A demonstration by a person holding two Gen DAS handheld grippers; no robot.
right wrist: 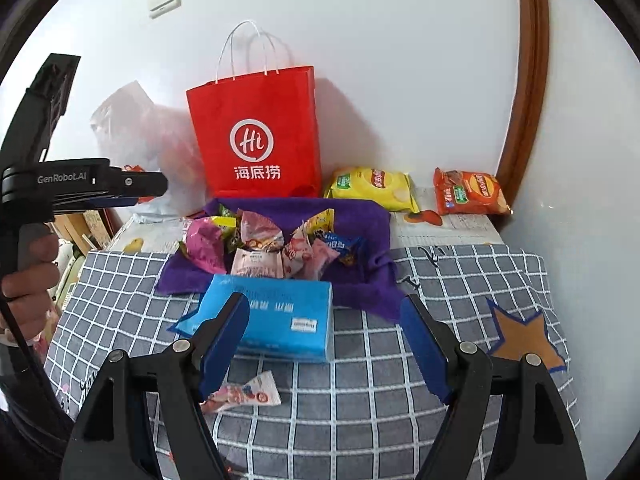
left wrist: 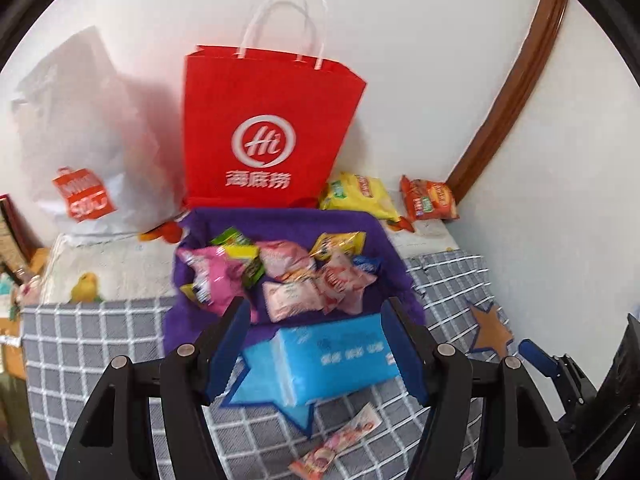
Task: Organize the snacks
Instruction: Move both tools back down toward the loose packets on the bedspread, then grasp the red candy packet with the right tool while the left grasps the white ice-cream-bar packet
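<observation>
A pile of small snack packets (left wrist: pixel 288 272) (right wrist: pixel 272 248) lies on a purple cloth (left wrist: pixel 288 220) (right wrist: pixel 360 216) in front of a red paper bag (left wrist: pixel 268 128) (right wrist: pixel 256 132). A yellow chip bag (left wrist: pixel 360 194) (right wrist: pixel 372 186) and an orange chip bag (left wrist: pixel 430 198) (right wrist: pixel 470 194) lie to the right by the wall. One loose pink packet (left wrist: pixel 340 444) (right wrist: pixel 244 394) lies on the checked cloth near me. My left gripper (left wrist: pixel 320 344) is open above a blue tissue pack (left wrist: pixel 320 360) (right wrist: pixel 280 320). My right gripper (right wrist: pixel 326 344) is open and empty above the checked cloth.
A white plastic bag (left wrist: pixel 88 140) stands left of the red bag. The surface has a grey checked cover (right wrist: pixel 400 380) with star patches (right wrist: pixel 524 340). A wall is behind and a brown door frame (right wrist: pixel 528 80) at right. The left gripper body (right wrist: pixel 80 184) shows at left in the right wrist view.
</observation>
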